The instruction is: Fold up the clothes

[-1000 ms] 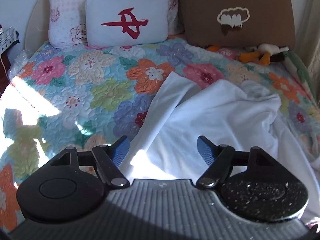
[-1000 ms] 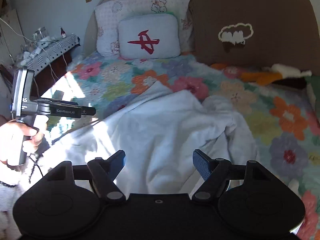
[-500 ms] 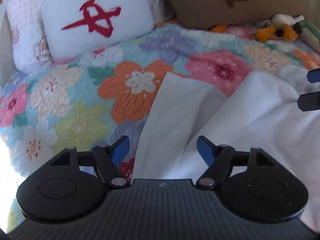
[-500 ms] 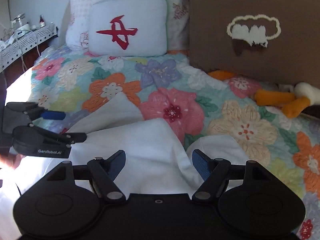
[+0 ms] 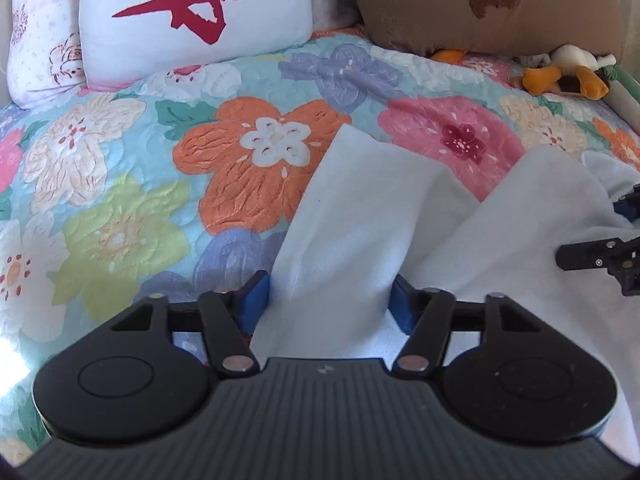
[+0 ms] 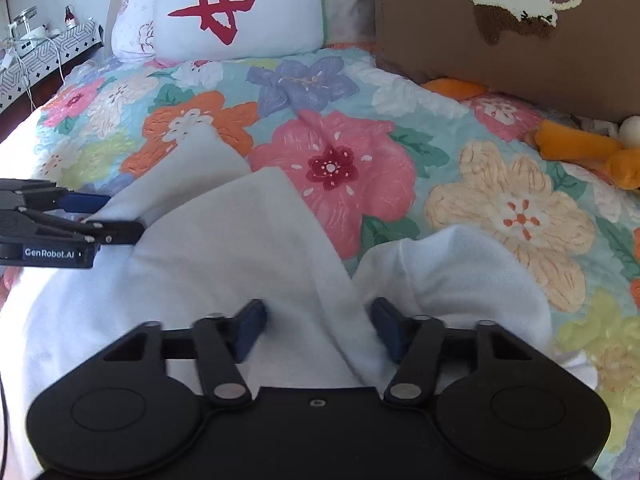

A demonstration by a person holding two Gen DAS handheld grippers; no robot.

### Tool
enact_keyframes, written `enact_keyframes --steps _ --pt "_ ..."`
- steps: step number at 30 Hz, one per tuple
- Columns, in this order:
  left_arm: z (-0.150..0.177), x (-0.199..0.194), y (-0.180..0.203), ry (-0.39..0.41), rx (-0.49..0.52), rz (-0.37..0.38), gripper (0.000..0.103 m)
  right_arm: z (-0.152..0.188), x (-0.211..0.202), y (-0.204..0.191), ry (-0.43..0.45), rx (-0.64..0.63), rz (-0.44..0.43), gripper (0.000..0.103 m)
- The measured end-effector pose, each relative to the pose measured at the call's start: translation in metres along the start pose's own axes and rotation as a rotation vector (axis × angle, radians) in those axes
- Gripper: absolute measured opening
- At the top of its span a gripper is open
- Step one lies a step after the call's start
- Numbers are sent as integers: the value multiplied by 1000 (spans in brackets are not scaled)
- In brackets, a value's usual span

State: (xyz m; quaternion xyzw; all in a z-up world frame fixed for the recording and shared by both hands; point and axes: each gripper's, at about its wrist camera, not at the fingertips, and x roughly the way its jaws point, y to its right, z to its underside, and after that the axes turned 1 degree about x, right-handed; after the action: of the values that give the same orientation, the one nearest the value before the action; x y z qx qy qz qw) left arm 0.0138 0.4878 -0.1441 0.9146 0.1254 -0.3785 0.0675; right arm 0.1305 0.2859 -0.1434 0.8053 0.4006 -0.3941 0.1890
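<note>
White garment (image 5: 352, 216) between closing left tool (image 5: 330, 300), right tool (image 6: 316, 328) fingers

Two fisheye cameras ride on handheld grippers, each looking forward and steeply down along its fingers, close over a white garment (image 5: 360, 216) on a floral quilt (image 5: 120, 184). Both face the headboard pillows (image 6: 240, 8); each glimpses the other gripper sideways.

White garment (image 5: 360, 216) rumpled on floral quilt (image 5: 120, 184).
</note>
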Motion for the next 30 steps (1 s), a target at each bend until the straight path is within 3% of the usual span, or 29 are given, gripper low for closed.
enact_keyframes --steps 1,2,3,6,10,13,20,26,30 --pt "-2 -1 1 -1 7 6 8 -1 0 -2 -1 -20 8 23" --pt "-4 -3 2 5 8 6 8 -2 -4 -2 14 -27 11 14" --pt "-5 -6 4 26 10 -11 7 -4 -7 -3 30 -35 15 12" --pt "-9 -20 6 103 33 -85 6 -9 -18 -4 82 -35 30 11" --pt "-17 -37 -13 166 -74 -120 6 -14 -31 -6 144 -56 55 10" --pt "-19 -43 -22 185 -115 -129 6 -16 -32 -8 142 -52 25 10" --pt "-13 -37 -22 160 -105 -155 6 -6 -16 -12 66 -10 -13 11" --pt "-18 -51 -21 221 -77 -187 6 -10 -21 -18 124 -11 25 9" --pt "-25 -70 -36 278 -119 -238 6 -40 -29 -18 191 21 -11 9"
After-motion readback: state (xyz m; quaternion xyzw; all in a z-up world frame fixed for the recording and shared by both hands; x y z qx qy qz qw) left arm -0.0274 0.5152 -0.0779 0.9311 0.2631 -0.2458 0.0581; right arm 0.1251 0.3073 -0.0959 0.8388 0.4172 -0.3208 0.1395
